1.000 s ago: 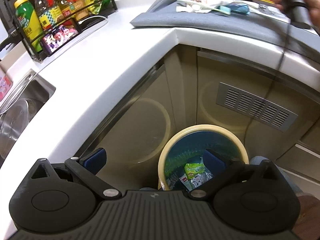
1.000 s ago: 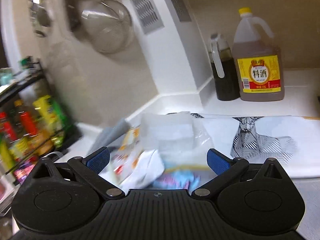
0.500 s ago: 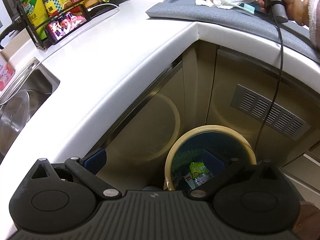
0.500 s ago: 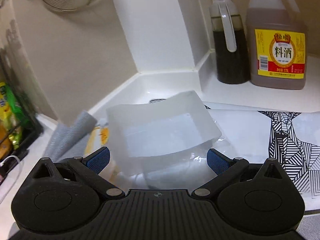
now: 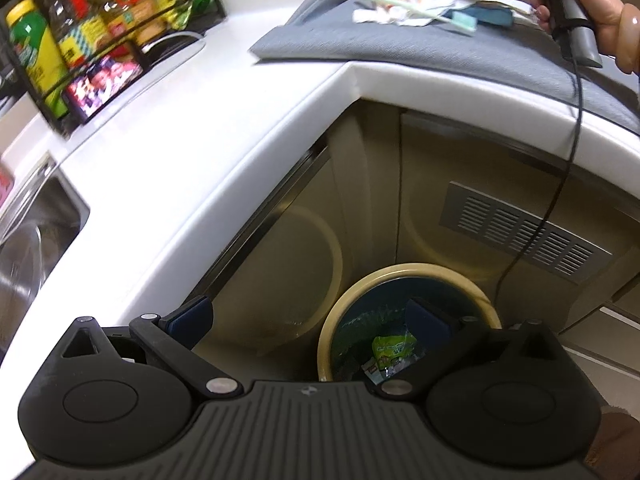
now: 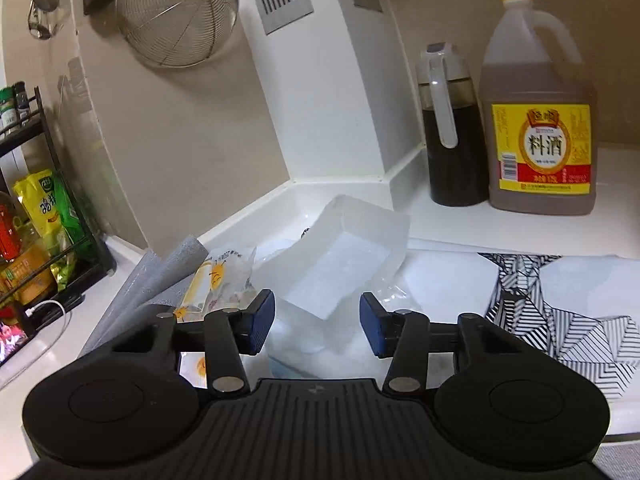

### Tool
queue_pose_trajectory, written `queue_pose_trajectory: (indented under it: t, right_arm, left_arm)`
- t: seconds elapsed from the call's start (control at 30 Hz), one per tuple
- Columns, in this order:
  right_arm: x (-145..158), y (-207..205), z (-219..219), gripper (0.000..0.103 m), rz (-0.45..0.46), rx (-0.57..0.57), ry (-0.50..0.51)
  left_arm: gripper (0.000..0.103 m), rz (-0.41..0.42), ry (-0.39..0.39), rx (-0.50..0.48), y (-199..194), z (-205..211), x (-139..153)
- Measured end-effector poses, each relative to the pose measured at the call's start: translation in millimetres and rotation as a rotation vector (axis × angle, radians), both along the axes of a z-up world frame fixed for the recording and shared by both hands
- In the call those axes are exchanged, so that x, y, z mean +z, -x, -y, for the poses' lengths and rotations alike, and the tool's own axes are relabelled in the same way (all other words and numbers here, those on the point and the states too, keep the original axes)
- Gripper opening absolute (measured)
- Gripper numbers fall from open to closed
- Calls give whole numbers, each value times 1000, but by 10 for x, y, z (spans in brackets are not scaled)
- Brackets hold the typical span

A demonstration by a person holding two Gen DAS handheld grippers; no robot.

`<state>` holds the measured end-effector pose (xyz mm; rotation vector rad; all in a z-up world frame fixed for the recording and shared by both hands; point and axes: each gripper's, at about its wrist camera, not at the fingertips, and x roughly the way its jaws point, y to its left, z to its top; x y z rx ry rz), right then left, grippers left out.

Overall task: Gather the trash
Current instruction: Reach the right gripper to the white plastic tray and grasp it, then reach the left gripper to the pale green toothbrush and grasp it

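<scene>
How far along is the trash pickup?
Some wrappers already lie in the bin. The right claw, jaws just closing, straddles the clear plastic tray without gripping it yet. The tissues and yellow packet remain on the mat. The left claw is open, empty.

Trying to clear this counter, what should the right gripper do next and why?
Probably finish closing: the right gripper, whose jaws have just been closing, has the clear plastic tray between them, but the pads don't visibly press it yet.
</scene>
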<state>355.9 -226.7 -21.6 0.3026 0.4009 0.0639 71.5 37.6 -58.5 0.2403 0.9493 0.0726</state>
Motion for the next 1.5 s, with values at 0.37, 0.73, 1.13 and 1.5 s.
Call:
queue_pose_trajectory:
  t: [0.37, 0.73, 1.13, 1.5]
  right_arm:
    - [86, -388, -243, 102, -41, -236, -69]
    - [-5, -181, -17, 69, -78, -174, -21]
    - [-198, 641, 614, 68, -80, -170, 135]
    - [-272, 536, 759, 70, -128, -156, 50]
  left_arm:
    - [103, -7, -22, 5, -25, -7, -15]
    - [103, 35, -23, 34, -111, -56, 90]
    - [103, 227, 46, -54, -1373, 563, 803]
    - [102, 163, 278, 159, -3050, 684, 842]
